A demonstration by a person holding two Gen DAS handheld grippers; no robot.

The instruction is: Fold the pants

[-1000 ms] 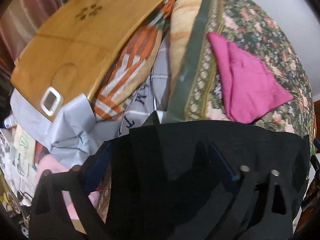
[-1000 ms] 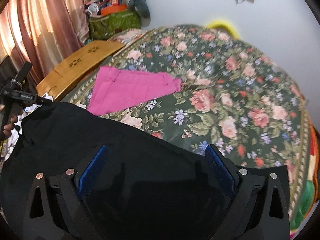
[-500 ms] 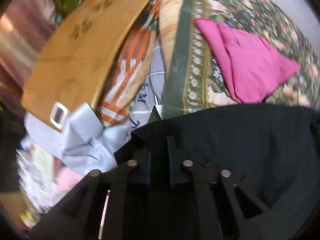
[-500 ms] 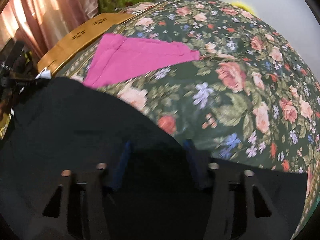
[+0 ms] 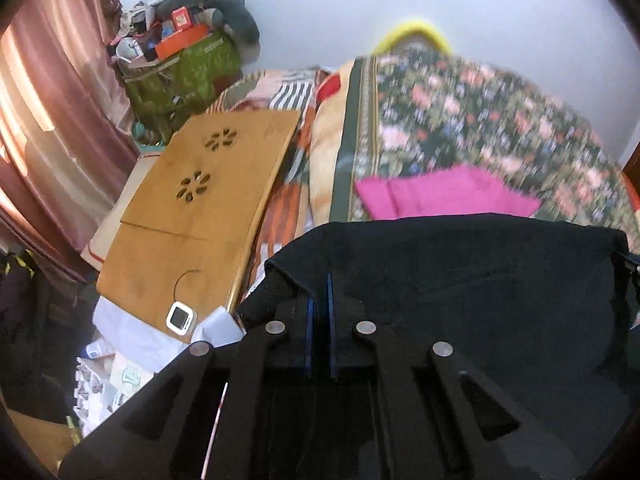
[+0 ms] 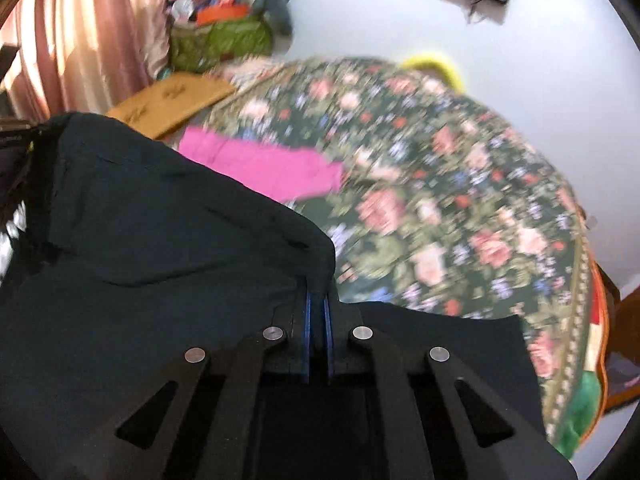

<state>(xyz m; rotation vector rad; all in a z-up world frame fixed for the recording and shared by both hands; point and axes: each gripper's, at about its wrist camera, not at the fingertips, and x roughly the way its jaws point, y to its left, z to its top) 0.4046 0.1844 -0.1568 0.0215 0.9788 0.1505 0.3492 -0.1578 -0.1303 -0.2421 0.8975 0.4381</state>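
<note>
The black pants [image 5: 460,272] hang spread between both grippers, lifted above the floral bedspread [image 5: 480,120]. My left gripper [image 5: 318,300] is shut on the pants' left corner. My right gripper [image 6: 318,300] is shut on the right corner of the black pants [image 6: 160,240]. The cloth stretches leftward from it to the other gripper at the left edge of the right wrist view [image 6: 16,140]. The lower part of the pants is hidden under the grippers.
A folded pink garment [image 5: 444,196] lies on the bedspread [image 6: 460,200] behind the pants; it also shows in the right wrist view [image 6: 260,164]. A wooden lap table [image 5: 192,208] lies left of the bed. A green bag [image 5: 180,76] and curtains [image 5: 52,120] stand at the far left.
Both grippers went from open to shut on the pants' edge and lifted it. Both views tilted up toward the wall.
</note>
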